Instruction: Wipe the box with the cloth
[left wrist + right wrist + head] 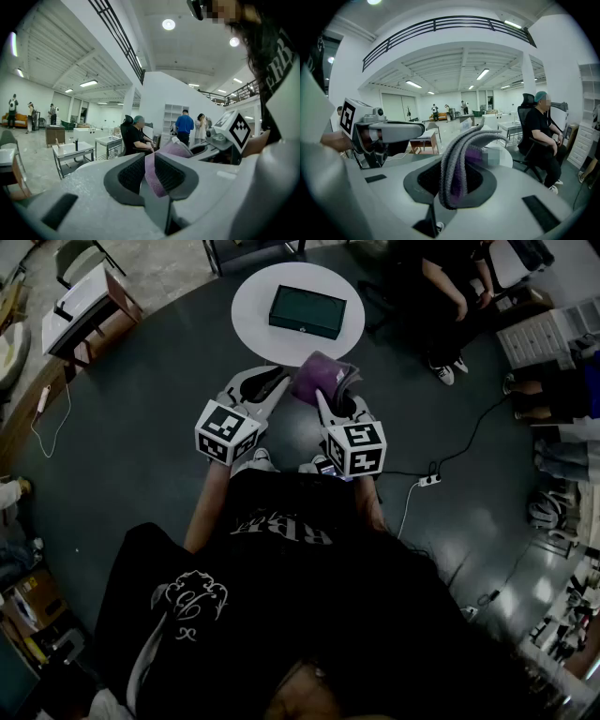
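Observation:
A dark green box lies on a small round white table, ahead of both grippers. A purple cloth hangs in the air short of the table, held between the two grippers. My left gripper reaches in from the left and is shut on one edge of the cloth. The right gripper is shut on a folded bunch of the cloth. In the left gripper view the jaws pinch a thin purple strip. The right gripper's jaws clamp thick grey-purple folds.
A person in black sits on a chair beyond the table at the right. A white power strip and its cables lie on the dark floor to the right. A white drawer unit stands far right, and boxes far left.

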